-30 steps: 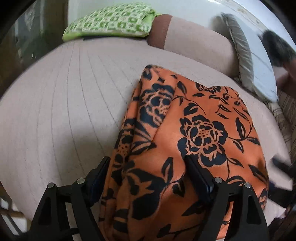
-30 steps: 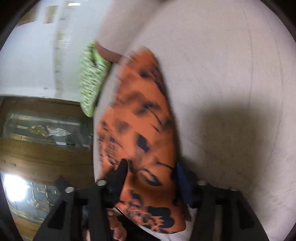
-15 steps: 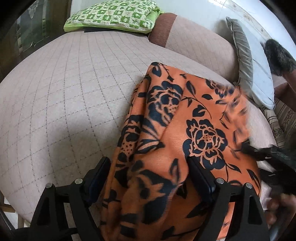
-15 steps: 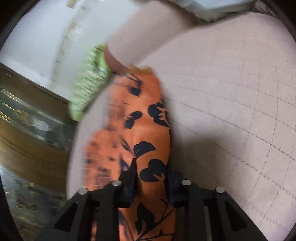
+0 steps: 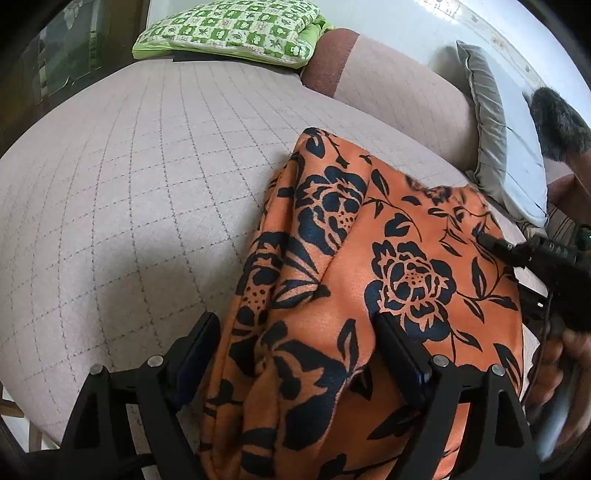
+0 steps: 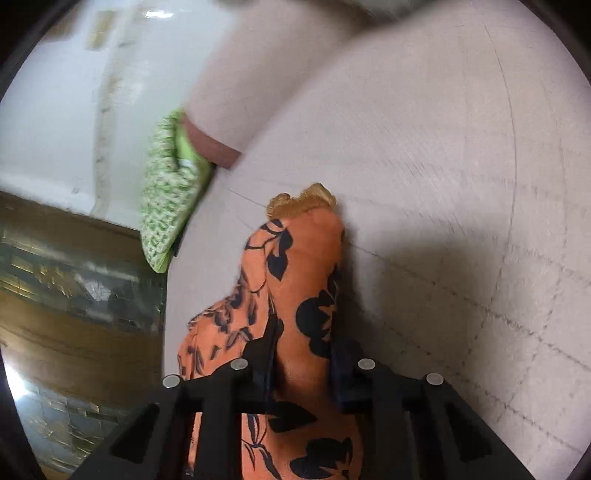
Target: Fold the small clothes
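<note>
The orange floral garment lies bunched on the quilted beige sofa seat, rising right in front of the left claw. That claw's jaws stand wide apart; a thick hump of the cloth sits between them, and whether the pads press on it cannot be told. Ahead of the left claw and to its right, the right claw reaches in over the far edge of the garment, with a hand on its handle at the frame's edge.

In the right wrist view the right claw has its jaws closing on a narrow ridge of the same orange cloth, which fills the gap between the pads and runs forward from them in a raised fold.

Beyond the garment, far ahead of the left claw, a green checked cushion lies at the end of the seat beside a brown-ended bolster. Ahead to the right, a grey pillow leans along the sofa back, with a dark furry thing just past it. A pale wall stands behind, and dark wood panelling shows to the left of the right claw, blurred.
</note>
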